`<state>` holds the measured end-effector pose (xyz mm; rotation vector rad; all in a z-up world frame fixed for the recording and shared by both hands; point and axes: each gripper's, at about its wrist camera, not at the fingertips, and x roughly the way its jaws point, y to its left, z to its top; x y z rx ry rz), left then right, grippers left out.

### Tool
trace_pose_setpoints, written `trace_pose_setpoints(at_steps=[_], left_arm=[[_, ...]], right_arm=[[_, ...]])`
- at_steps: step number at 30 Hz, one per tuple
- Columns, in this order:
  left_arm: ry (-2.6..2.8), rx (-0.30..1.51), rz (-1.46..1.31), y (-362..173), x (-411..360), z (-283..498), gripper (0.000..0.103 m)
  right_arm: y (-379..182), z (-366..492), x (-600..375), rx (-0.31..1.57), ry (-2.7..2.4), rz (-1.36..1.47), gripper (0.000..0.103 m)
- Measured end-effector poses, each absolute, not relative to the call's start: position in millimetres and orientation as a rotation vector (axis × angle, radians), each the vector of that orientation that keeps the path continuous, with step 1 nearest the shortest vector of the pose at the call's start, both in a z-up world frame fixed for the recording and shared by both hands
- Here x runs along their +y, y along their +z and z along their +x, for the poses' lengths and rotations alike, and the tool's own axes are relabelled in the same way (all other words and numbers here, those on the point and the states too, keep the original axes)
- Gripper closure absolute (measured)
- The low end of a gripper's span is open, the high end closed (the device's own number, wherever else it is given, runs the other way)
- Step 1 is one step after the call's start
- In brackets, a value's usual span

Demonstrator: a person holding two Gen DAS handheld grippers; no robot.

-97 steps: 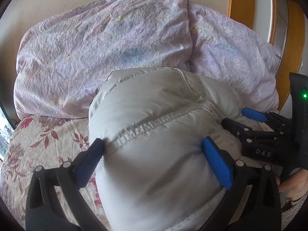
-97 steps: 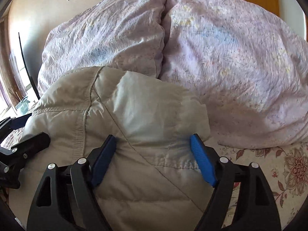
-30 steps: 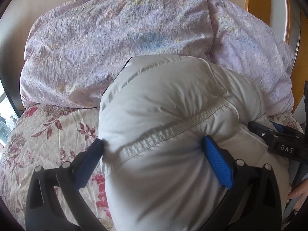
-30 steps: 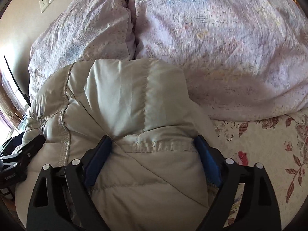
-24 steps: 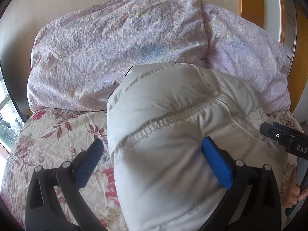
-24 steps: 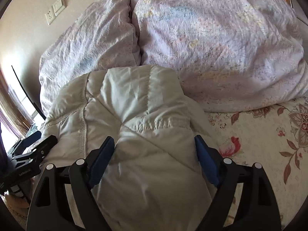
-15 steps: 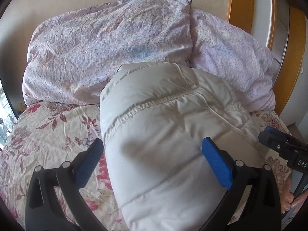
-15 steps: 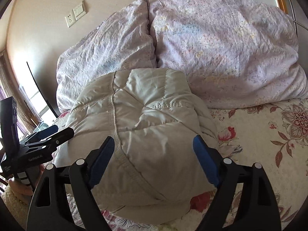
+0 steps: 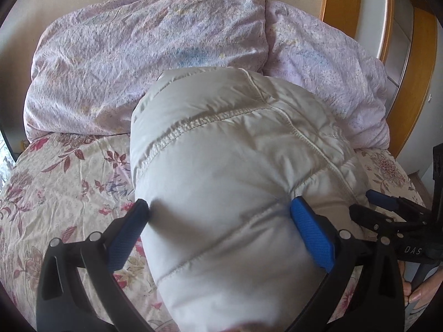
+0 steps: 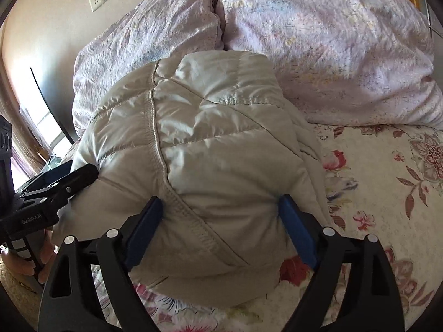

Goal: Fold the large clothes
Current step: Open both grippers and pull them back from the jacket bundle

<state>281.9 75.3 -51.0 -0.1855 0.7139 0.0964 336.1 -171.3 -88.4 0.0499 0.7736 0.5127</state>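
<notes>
— Both grippers, left gripper (image 9: 218,221) and right gripper (image 10: 221,221), have fingers spread wide, straddling the puffy beige quilted down jacket (image 10: 205,149) without clamping.

— Progress?

— Mostly done, I'd judge: it sits bundled on the floral bed (image 10: 387,193), near the lilac pillows (image 9: 144,55).

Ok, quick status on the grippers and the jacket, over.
Left gripper, right gripper: jaws wide open around puffy jacket. Jacket bundled on floral bedspread. Pillows just behind it.
</notes>
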Motion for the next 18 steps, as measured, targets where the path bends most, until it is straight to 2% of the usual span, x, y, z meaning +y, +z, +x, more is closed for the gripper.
trace_pose_setpoints(at_steps=[4,12,18], left_arm=[[0.088,0.704,-0.226,-45.2,80.7,262.2,0.002],[0.075,0.682,-0.286,-40.4,82.6,204.0,0.002],[0.113,0.696,-0.271,-36.0,76.6,165.5,0.002]], right_arm=[[-77.4,312.5,-184.5,0.751,0.496,0.108,0.002],[-54.4,258.3,-189.0,0.701,0.427,0.044,0.001],[-49.6,235.3,-194.5,0.773,0.442,0.057,0.001]])
